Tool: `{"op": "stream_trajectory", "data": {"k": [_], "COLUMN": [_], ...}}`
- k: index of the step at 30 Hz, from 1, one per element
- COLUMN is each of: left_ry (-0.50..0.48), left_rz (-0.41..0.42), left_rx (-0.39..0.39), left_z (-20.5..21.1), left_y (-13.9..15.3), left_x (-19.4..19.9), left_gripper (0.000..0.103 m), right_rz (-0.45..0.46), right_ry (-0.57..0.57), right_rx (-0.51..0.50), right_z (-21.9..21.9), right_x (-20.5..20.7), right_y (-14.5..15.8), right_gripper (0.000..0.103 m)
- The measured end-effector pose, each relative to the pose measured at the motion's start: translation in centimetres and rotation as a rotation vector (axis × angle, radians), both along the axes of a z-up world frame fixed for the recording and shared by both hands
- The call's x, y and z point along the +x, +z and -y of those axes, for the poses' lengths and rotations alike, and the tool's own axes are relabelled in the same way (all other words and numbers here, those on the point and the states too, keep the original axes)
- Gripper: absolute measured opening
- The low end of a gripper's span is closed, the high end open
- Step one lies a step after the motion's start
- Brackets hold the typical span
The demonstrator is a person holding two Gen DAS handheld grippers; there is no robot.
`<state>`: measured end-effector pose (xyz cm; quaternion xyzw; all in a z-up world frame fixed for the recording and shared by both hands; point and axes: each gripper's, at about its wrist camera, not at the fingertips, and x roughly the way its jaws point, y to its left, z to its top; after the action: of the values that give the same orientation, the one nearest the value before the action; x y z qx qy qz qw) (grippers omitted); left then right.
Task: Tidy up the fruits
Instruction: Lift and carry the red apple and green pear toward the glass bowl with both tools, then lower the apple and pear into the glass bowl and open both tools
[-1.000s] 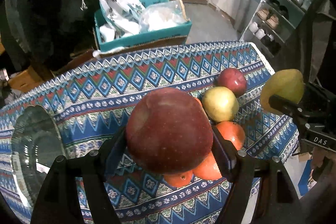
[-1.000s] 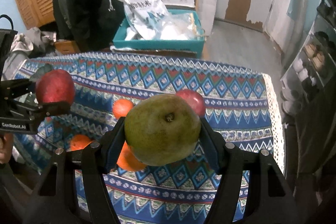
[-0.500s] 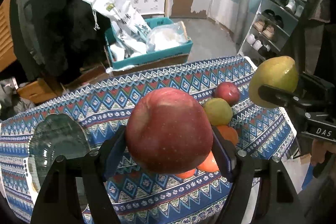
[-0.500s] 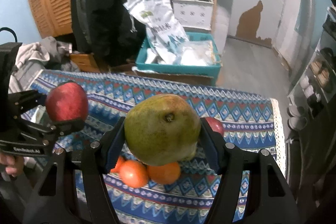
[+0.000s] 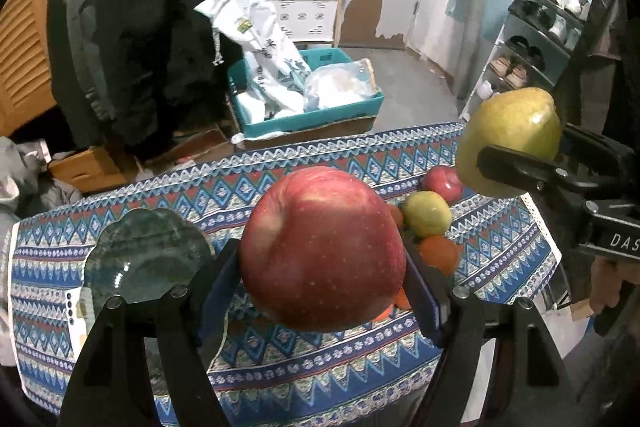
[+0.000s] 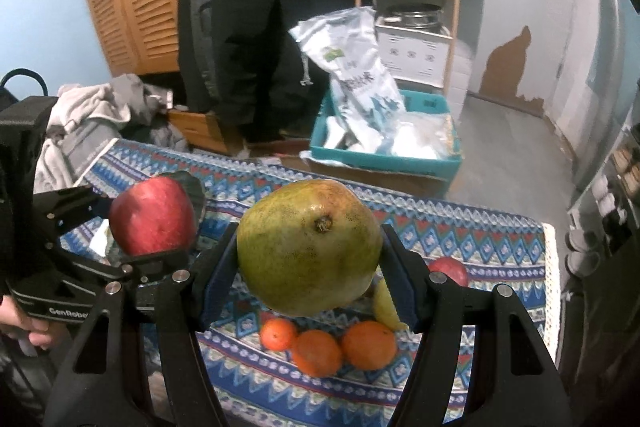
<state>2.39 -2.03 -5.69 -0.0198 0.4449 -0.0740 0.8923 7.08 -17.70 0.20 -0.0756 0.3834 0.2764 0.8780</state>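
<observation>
Both of my grippers have risen from the patterned tablecloth [image 5: 328, 163] since a second ago, fruit in hand. My left gripper [image 5: 320, 267] clamps a red apple [image 5: 322, 249]; my right gripper [image 6: 310, 259] grips a green pear [image 6: 308, 247]. Below lie three oranges [image 6: 320, 349], another apple [image 6: 450, 269] and a glass plate [image 5: 144, 255].

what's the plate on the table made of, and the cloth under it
Plate: looks like clear greenish glass, glossy; the cloth's pattern shows through it and light glints on its scalloped rim.
Cloth: seems a woven or printed fabric, matte, with a lace-like white edge; which one is unclear.
</observation>
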Motion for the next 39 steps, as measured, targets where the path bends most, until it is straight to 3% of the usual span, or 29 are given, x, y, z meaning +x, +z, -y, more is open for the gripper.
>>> {"op": "stream_trajectory", "data": {"k": [17,39], "left_ry": [0.133,0.315], "left_rz": [-0.004,-0.072], "left_rx": [-0.033,-0.019], "left_z": [-7.4,-16.5], "left_y": [0.0,-4.0], "left_x": [-1.6,-3.6], "left_gripper": [0.078,0.078], "right_rz": [-0.044,-0.148], "right_ry": [0.124,0.283], "right_rx": [0.021,-0.002], "right_z": [-9.1,-20.6], "right_x": [0.8,0.6], "right_y": [-0.7,-4.4], "right_gripper": [0.067,0.067]}}
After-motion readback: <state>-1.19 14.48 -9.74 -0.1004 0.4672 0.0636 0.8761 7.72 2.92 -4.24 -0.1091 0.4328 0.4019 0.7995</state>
